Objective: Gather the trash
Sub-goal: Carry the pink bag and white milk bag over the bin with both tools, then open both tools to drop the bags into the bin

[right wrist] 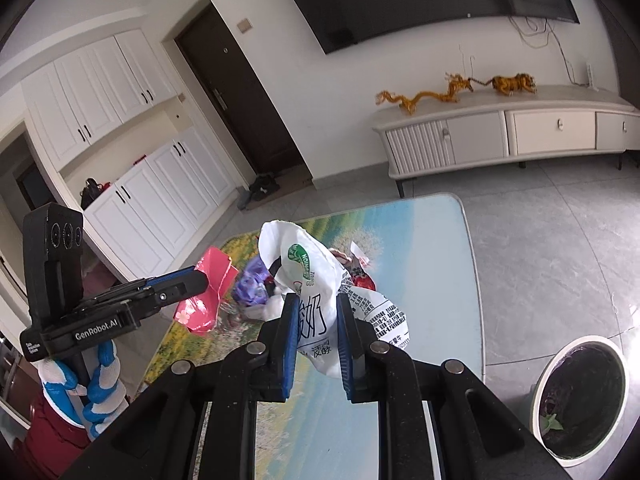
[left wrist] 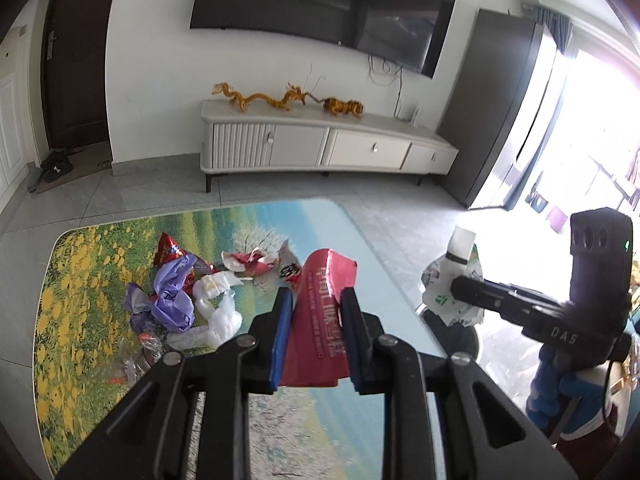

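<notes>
I have two pieces of trash in hand. The red wrapper [left wrist: 320, 320], printed with white characters, is pinched between the blue fingers [left wrist: 281, 336] of my left gripper [left wrist: 316, 300] and stands up out of them, held above the desk [left wrist: 380, 248]. The white printed bag [right wrist: 320, 280], with a green logo and black text, is clamped in my right gripper [right wrist: 318, 304], its crumpled top rising above the fingers [right wrist: 290, 344] and its lower part bulging out to the right of them. Both sets of fingers are clenched on their loads.

On the desk, whose top shows a flowery meadow scene, more litter lies in a loose heap: a crumpled purple wrapper [left wrist: 172, 296], white plastic [left wrist: 218, 308], a red-and-white torn packet [left wrist: 252, 262] and a shiny red foil piece [left wrist: 170, 246].

In the right wrist view, a round bin [right wrist: 580, 398] with a dark liner stands on the tiled floor [right wrist: 540, 240], just off the desk's near right corner. Gloved hands in blue and white hold each handle [right wrist: 96, 384]. Against the far wall sits a pale TV cabinet [left wrist: 328, 144] under a wall-mounted screen [left wrist: 320, 8].
</notes>
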Demonstrator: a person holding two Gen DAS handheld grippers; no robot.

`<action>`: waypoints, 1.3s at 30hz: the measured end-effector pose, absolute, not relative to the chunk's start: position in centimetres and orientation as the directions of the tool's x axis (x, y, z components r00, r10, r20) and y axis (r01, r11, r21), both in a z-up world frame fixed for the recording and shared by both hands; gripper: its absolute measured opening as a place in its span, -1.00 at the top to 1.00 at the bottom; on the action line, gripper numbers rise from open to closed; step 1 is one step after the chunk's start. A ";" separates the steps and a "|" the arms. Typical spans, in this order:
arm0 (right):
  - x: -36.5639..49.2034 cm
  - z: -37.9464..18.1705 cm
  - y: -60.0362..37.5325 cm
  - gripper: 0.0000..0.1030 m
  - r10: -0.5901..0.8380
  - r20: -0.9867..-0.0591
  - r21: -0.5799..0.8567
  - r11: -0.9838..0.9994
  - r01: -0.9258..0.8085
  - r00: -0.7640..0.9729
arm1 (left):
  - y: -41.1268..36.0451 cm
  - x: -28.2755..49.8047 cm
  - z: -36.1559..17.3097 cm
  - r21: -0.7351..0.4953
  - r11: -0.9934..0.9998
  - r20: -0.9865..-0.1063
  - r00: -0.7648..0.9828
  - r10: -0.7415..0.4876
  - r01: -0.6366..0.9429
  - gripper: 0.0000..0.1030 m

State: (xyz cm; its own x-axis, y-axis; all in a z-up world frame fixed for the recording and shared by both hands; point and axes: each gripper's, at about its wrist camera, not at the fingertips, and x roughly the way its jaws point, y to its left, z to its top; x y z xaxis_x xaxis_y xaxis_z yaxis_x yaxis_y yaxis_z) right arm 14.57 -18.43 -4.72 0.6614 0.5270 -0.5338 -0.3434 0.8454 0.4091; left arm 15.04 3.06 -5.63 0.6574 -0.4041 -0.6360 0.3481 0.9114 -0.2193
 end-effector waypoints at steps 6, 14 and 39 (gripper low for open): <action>11.8 -2.6 -20.0 0.67 0.514 -0.487 0.407 0.849 -0.338 0.706 | 2.0 12.7 -2.4 -0.236 0.900 -0.583 0.687 -0.434 0.367 0.56; 9.2 -1.5 -24.7 0.67 0.442 -0.436 0.413 0.872 -0.262 0.784 | -3.0 11.2 1.1 -0.244 0.860 -0.532 0.680 -0.505 0.448 0.57; 8.8 -13.5 -48.2 0.67 0.065 -0.622 0.489 0.810 0.322 0.780 | -32.8 19.3 -10.7 -0.394 0.653 -0.675 0.278 -0.683 0.647 0.57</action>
